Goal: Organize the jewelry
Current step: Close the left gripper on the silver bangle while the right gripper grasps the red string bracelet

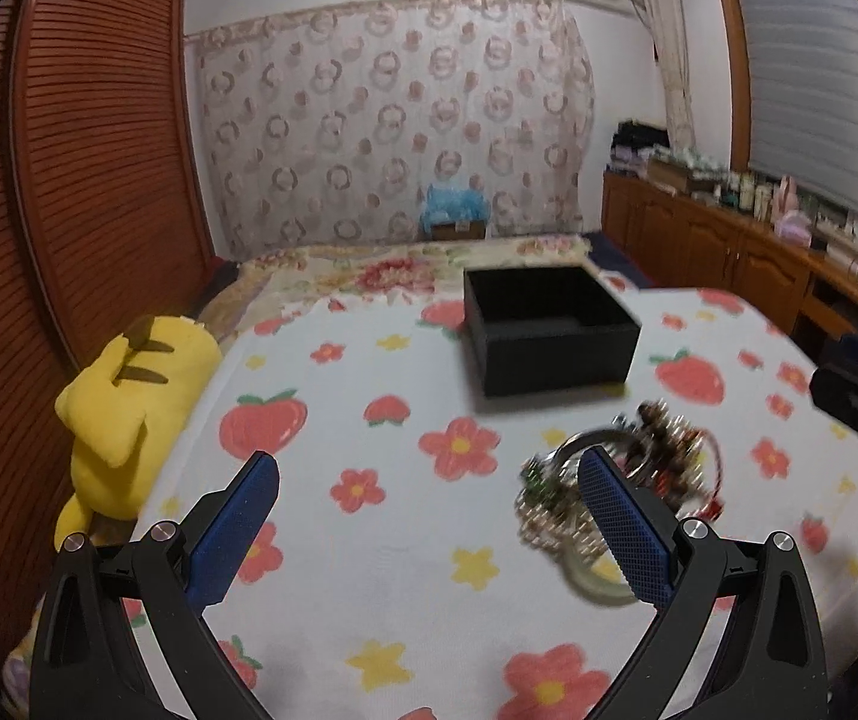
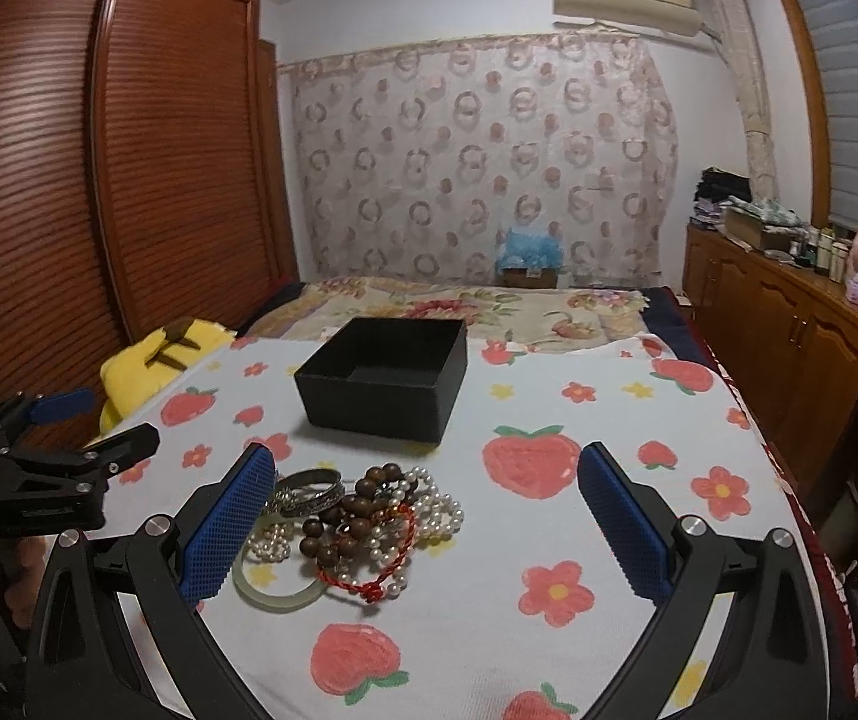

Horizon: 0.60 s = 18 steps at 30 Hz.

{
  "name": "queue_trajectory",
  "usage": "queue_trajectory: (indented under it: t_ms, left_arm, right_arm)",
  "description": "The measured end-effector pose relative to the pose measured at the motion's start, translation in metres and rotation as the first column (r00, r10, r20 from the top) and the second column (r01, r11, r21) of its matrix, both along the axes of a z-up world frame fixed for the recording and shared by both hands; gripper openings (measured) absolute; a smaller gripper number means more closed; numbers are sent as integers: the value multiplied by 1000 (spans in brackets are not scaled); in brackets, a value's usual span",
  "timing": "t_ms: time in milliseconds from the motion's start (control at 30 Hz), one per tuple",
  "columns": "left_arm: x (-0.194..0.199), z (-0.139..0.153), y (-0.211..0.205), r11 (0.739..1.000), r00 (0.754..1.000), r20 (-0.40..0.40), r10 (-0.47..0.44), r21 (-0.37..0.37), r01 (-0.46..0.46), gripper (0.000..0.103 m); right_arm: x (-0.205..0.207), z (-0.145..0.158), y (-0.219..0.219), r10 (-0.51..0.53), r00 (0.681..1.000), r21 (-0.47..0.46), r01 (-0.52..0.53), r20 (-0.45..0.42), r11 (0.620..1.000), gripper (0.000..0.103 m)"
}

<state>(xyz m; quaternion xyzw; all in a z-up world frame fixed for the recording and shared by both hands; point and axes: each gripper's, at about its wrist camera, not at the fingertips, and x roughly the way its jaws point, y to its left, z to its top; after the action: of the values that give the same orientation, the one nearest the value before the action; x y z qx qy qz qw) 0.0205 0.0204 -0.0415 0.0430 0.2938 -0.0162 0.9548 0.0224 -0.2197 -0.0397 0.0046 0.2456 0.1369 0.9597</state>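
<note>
A heap of jewelry lies on the strawberry-print blanket: pearl strands, brown wooden beads, a silver bangle, a pale green jade bangle and a red cord bracelet. An open, empty black box stands just beyond it. My right gripper is open, its left finger beside the heap. My left gripper is open over bare blanket; the heap lies blurred behind its right finger. The black box is farther back. The left gripper also shows at the left of the right wrist view.
A yellow plush toy lies at the blanket's left edge beside a slatted wooden wardrobe. A wooden cabinet with bottles runs along the right. A floral quilt covers the bed beyond the box.
</note>
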Motion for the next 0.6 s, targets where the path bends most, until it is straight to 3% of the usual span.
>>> queue_trajectory:
  t_ms: [100,300,600]
  left_arm:
    - [4,-9,4,999,999,-35,-27,-19,27,97]
    - [16,-20,4,994,990,-102,-101,-38,98,97]
    - [43,-24,-15,950,934,-195,-300,-145,276,97]
  right_arm:
    - [4,-7,1,36,999,0,-36,-18,999,100]
    - [5,-16,2,92,994,-20,-93,-55,995,89]
    - [8,-32,6,155,981,-46,-161,-113,986,86]
